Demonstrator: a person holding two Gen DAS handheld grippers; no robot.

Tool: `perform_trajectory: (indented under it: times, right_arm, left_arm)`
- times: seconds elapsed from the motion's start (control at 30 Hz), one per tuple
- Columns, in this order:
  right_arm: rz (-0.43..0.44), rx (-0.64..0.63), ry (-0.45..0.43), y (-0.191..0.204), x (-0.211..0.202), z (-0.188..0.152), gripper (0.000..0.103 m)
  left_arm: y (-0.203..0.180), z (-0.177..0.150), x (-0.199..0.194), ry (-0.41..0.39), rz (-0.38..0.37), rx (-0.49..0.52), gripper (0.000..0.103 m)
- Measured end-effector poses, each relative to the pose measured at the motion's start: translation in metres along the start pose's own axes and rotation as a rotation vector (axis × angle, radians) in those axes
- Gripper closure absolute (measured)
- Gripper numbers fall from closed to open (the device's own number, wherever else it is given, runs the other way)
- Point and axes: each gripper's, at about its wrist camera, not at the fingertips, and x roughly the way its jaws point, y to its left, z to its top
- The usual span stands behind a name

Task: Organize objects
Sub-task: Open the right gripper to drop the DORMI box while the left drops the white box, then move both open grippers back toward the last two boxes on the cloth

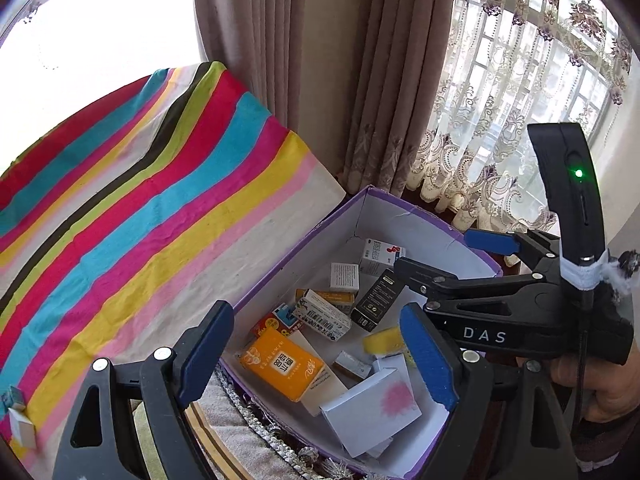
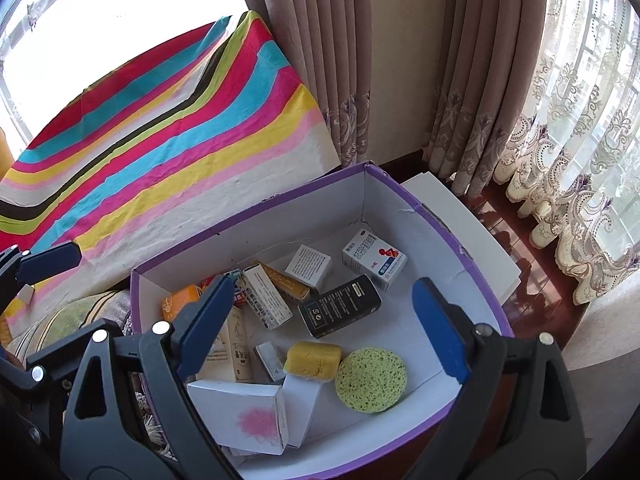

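1. Left gripper [image 1: 316,356] poised over the near end of a purple-edged cardboard box [image 1: 424,208], jaws spread wide with nothing between the blue pads.
2. Right gripper [image 2: 322,328] angled down over the same box [image 2: 400,188], jaws likewise wide apart and holding nothing; seen from the left wrist camera as a black frame [image 1: 436,264] reaching in from the right, gripped by a hand [image 1: 600,384].
3. Inside the box, a loose heap of small packages:
   - orange packet [image 1: 280,364] near the left wall, also visible behind the right gripper's left finger [image 2: 180,300];
   - white box with a pink blot [image 2: 244,416] at the near end, lying flat, touching a plain white carton beside it;
   - black carton [image 2: 340,306] around the middle, tilted;
   - white medicine box with blue and red print [image 2: 374,258] toward the far end;
   - small white box with grey print [image 2: 310,264] just beside it.
4. Yellow rectangular sponge [image 2: 314,358] and round green sponge [image 2: 370,378] side by side, touching, on the box floor between the right gripper's fingers.
5. Striped cloth [image 1: 160,200] in red, blue, yellow, pink and black spread over the surface left of the box.
6. One small carton [image 1: 18,424] out on the cloth, well apart from the box, at the left edge of the left wrist view.
7. Brown curtain [image 2: 320,60] and lace curtain [image 2: 580,180] hanging behind.
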Motion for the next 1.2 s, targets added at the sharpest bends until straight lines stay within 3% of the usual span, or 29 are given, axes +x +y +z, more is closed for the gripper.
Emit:
perform_trajectory:
  times: [0.27,0.87,1.2]
  right_arm:
    - [0.033,-0.061,-0.006,0.028,-0.007,0.001,0.011]
    - [0.084,-0.232,-0.029,0.116,-0.029,0.002,0.011]
    - [0.130,-0.334,-0.032,0.170,-0.036,-0.002,0.011]
  left_arm:
    - [0.024,-0.012,-0.027,-0.058,0.074,-0.062,0.017]
    - [0.092,-0.047,-0.073,-0.119,0.145,-0.224,0.017]
    - [0.148,-0.077,-0.099,-0.137,0.205,-0.347,0.017]
